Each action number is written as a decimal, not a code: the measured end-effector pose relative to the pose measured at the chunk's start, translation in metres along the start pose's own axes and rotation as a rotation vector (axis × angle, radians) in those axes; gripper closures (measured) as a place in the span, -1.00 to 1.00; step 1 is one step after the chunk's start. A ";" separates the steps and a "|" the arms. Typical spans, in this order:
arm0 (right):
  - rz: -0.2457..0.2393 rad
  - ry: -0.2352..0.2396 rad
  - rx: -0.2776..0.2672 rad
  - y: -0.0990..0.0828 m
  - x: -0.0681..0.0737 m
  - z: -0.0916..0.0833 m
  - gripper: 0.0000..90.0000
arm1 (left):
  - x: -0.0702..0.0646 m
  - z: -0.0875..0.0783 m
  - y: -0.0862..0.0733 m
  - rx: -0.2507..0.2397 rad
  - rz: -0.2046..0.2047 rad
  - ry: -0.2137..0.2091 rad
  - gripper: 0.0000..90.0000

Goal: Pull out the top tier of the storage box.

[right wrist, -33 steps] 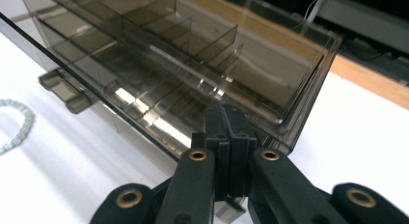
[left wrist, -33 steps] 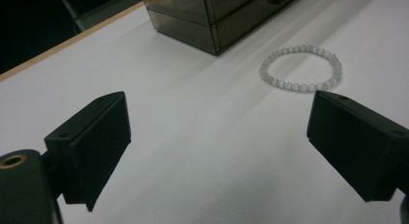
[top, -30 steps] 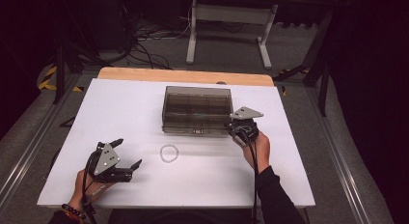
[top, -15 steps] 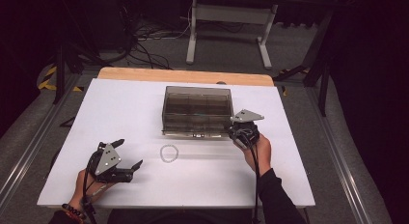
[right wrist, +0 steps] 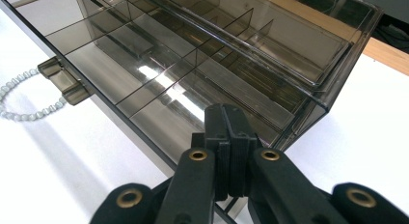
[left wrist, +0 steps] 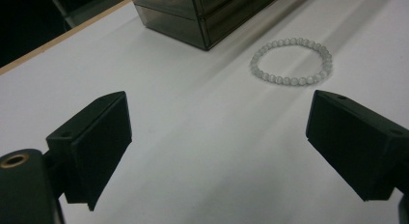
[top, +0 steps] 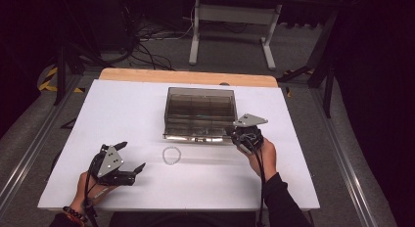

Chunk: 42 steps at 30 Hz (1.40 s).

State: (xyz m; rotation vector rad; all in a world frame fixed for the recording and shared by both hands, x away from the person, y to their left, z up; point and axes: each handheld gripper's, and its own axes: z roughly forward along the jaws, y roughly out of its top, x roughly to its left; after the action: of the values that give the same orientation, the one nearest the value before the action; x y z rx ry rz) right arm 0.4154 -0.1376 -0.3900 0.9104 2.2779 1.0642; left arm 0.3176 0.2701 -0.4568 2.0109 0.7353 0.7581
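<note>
Hardly anything has shifted over the last second: both hands sit where they were, and the right gripper (top: 234,134) has only nudged a touch closer along the front right corner of the smoky organizer box (top: 198,109). From the right gripper view its two black jaws are pressed flat together with no gap, their tips over the box's front edge at that corner; whether they pinch the lid's rim or just rest against it, I cannot tell. The box's divided compartments show through the clear lid, and its small front latch (right wrist: 62,79) sticks out toward the table.

Over on the near left, the left gripper (top: 131,156) hangs just above the white table (top: 122,109) with its jaws spread wide, holding nothing and touching nothing. The pale beaded bracelet (left wrist: 291,62) lies flat on the table in front of the box, ahead of those open jaws and a little toward the right one, apart from both grippers.
</note>
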 end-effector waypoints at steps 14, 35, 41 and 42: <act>-0.045 -0.031 0.009 0.002 0.002 0.001 1.00 | -0.002 0.003 0.001 0.013 0.012 -0.026 -0.74; -0.037 -0.021 0.014 -0.001 0.001 0.004 0.95 | -0.028 0.031 0.025 0.055 0.060 -0.247 -0.47; -0.019 -0.002 -0.065 -0.002 0.001 -0.004 0.85 | -0.037 0.061 0.040 0.132 0.123 -0.307 -0.31; -0.019 -0.002 -0.065 -0.002 0.001 -0.004 0.85 | -0.037 0.061 0.040 0.132 0.123 -0.307 -0.28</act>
State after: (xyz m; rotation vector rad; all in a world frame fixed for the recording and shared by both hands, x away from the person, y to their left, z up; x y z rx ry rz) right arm 0.4112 -0.1395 -0.3893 0.8620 2.2323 1.1225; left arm 0.3469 0.1935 -0.4596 2.2434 0.4975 0.4623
